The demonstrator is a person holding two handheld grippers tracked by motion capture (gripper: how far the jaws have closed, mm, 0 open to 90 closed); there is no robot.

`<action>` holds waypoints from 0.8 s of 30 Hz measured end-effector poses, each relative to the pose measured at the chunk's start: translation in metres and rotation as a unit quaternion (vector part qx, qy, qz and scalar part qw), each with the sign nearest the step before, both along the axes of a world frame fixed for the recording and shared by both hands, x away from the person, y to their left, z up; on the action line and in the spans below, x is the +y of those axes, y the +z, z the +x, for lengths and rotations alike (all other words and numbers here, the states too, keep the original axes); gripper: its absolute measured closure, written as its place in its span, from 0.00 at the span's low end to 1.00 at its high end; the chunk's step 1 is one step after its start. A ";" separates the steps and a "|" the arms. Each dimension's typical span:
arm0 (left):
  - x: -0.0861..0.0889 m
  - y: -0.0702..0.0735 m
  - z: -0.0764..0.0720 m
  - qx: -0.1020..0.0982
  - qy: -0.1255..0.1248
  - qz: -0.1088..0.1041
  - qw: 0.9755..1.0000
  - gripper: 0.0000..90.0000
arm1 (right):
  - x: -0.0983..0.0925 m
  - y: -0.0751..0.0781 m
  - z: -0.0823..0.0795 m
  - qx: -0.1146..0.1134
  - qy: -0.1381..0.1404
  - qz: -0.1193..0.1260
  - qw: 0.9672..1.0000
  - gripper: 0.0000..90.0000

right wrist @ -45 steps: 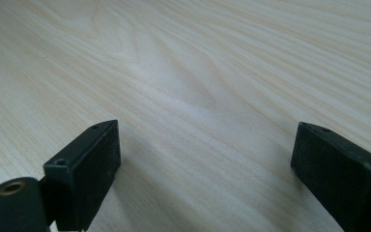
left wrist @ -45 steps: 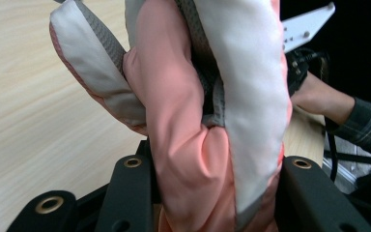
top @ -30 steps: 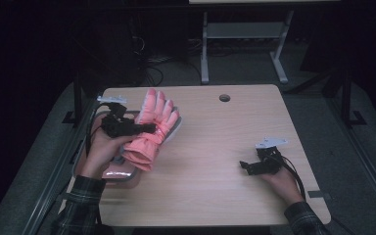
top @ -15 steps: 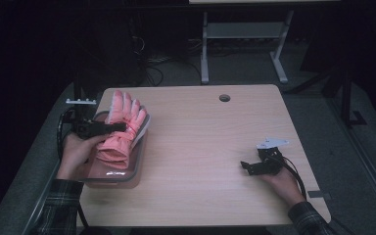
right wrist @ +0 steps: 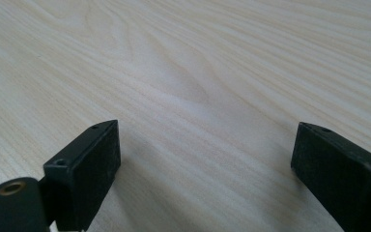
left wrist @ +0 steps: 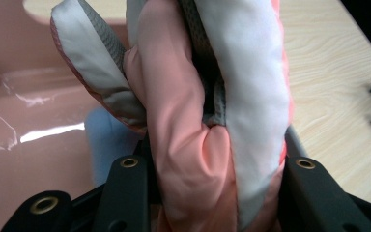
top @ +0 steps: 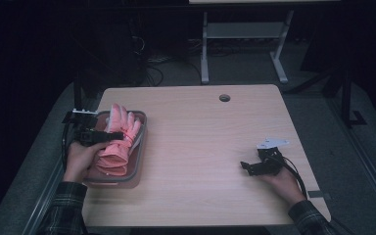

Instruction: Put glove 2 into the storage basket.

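Glove (top: 119, 139) clamped in the left gripper (top: 108, 137), hanging over the pink tray (top: 139, 147) at the table's (top: 215, 147) left edge.

So the glove's long axis runs front to back along the tray, fingers pointing away from the person, and the jaws pinch it across the middle, so I'd guess it just goes straight down. Right gripper (top: 247, 167) is parked well apart on bare wood, jaws wide, holding nothing. The left gripper view gets you the pink and white folds (left wrist: 207, 125) squeezed between the jaws plus the tray's glossy inside (left wrist: 34, 130), which the high view can't really show.
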State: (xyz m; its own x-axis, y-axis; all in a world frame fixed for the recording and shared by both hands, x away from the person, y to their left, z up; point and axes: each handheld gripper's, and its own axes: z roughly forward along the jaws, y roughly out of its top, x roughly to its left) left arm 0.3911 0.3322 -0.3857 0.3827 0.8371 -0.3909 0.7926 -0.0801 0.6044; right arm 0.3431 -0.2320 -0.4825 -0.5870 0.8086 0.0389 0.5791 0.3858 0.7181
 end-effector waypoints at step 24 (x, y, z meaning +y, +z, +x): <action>0.003 -0.014 0.008 0.021 -0.010 0.012 1.000 0.30 | 0.000 0.000 0.000 0.000 0.000 0.000 1.000 0.11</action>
State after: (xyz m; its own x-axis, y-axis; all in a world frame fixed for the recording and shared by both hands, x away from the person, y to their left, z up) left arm 0.3990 0.3347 -0.3995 0.3825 0.8387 -0.3876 0.8155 -0.1093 0.5683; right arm 0.3431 -0.2318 -0.4825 -0.5868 0.8089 0.0378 0.5789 0.3863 0.7181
